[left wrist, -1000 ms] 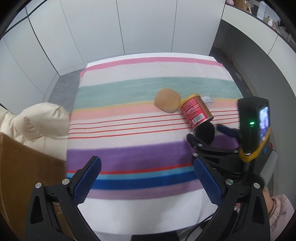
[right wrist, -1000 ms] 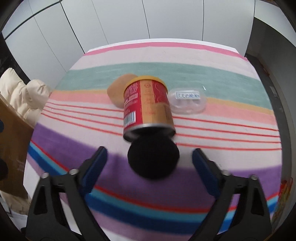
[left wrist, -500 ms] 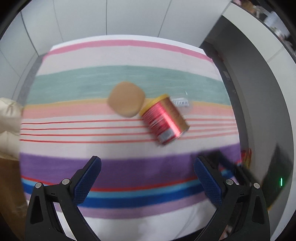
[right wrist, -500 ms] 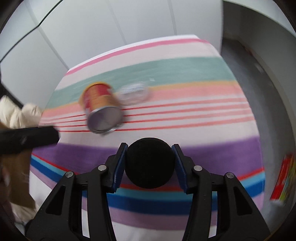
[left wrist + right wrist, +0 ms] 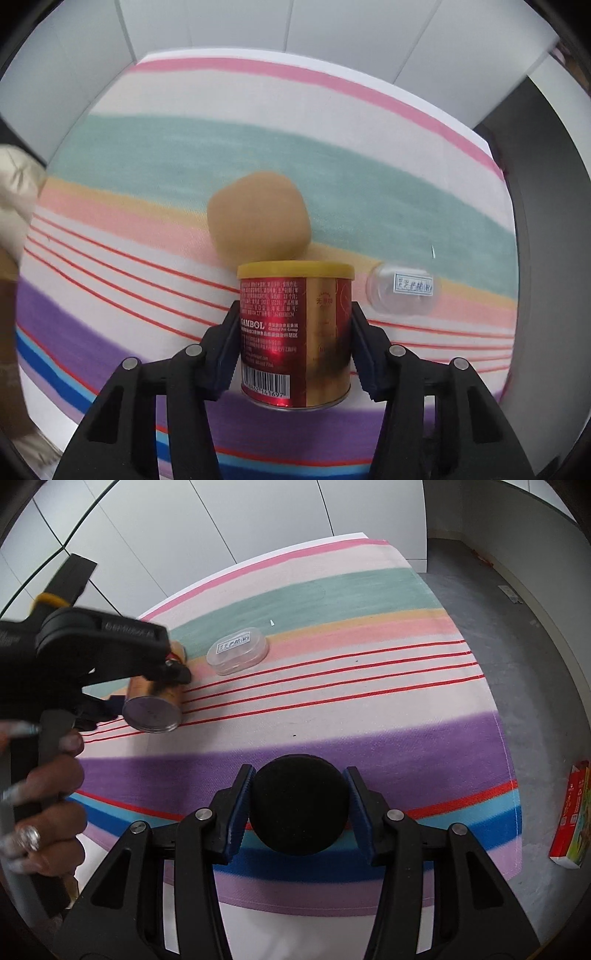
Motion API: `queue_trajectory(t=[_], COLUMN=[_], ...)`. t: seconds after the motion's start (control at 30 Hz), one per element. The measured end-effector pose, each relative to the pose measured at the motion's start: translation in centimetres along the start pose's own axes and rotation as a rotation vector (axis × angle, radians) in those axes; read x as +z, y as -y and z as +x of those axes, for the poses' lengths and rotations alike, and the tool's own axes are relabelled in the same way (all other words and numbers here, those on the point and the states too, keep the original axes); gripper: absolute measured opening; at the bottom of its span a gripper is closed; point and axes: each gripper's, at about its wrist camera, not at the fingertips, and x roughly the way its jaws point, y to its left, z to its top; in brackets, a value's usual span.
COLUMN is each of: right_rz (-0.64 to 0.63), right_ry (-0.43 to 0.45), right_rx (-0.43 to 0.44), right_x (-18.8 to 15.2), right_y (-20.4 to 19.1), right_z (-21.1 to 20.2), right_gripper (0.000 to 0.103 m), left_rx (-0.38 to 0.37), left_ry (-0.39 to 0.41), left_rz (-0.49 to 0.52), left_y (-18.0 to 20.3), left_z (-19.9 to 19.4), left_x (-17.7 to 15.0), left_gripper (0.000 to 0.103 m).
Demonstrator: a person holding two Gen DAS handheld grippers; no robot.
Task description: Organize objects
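A red and gold can [image 5: 295, 332] with a yellow lid lies on its side on the striped cloth [image 5: 147, 166]. My left gripper [image 5: 293, 328] is shut on it, a pad pressing each side. From the right wrist view the can [image 5: 153, 705] shows its metal bottom, with the left gripper [image 5: 147, 686] around it and a hand on the handle. A black round sponge [image 5: 299, 808] sits squeezed between the pads of my right gripper [image 5: 299, 805], which is shut on it. A tan round lump [image 5: 258, 221] lies just beyond the can.
A small clear plastic case [image 5: 402, 293] with a label lies to the right of the can, also seen as the clear case [image 5: 238, 650]. A colourful box [image 5: 570, 816] lies on the grey floor, right of the table. A cream jacket [image 5: 16, 195] is at the left.
My left gripper dropped onto the can and closed on it. My right gripper closed on the black sponge and drew it back toward the near stripes, away from the can.
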Motion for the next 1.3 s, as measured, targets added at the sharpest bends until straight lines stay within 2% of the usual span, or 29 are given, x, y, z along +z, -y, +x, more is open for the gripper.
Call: queue_trajectory(t=[0.2,0.33,0.57,0.83,1.0,1.2,1.3], right_rz=[-0.016,-0.026,-0.092,-0.122,-0.181,-0.195,-0.211], right_ry=[-0.020,-0.043,-0.023,-0.037,-0.048,-0.030,-0.005], right_rx=[-0.004,0.008,-0.015,-0.043,-0.121,-0.120,-0.119], right_x=[-0.1,0.8,2.9,6.5,8.5,10.4,11.4], right_y=[-0.7,-1.5,-4.4,-7.6,-10.0,-12.2,-13.5], right_z=[-0.2,-0.3,-2.6,-4.2,-5.5,-9.0,-11.6], right_gripper=[0.051,0.051,0.051,0.051,0.051,0.051,0.051], left_rx=[0.074,0.126,0.170,0.154,0.117,0.127,0.122], left_ry=[0.037,0.062,0.037,0.046,0.071,0.196,0.228], left_rz=[0.136,0.176,0.166,0.141,0.105,0.129,0.140], left_y=[-1.5,-3.5,-6.8,-9.1,-10.0,-10.0,-10.0], left_z=[-1.1,-2.5,-4.2,-6.8,-10.6,-18.0,-21.4], left_x=[-1.8,-2.3,-2.3,-1.9,-0.3,1.1,1.2], left_gripper=[0.054,0.054,0.054,0.054,0.054,0.054,0.054])
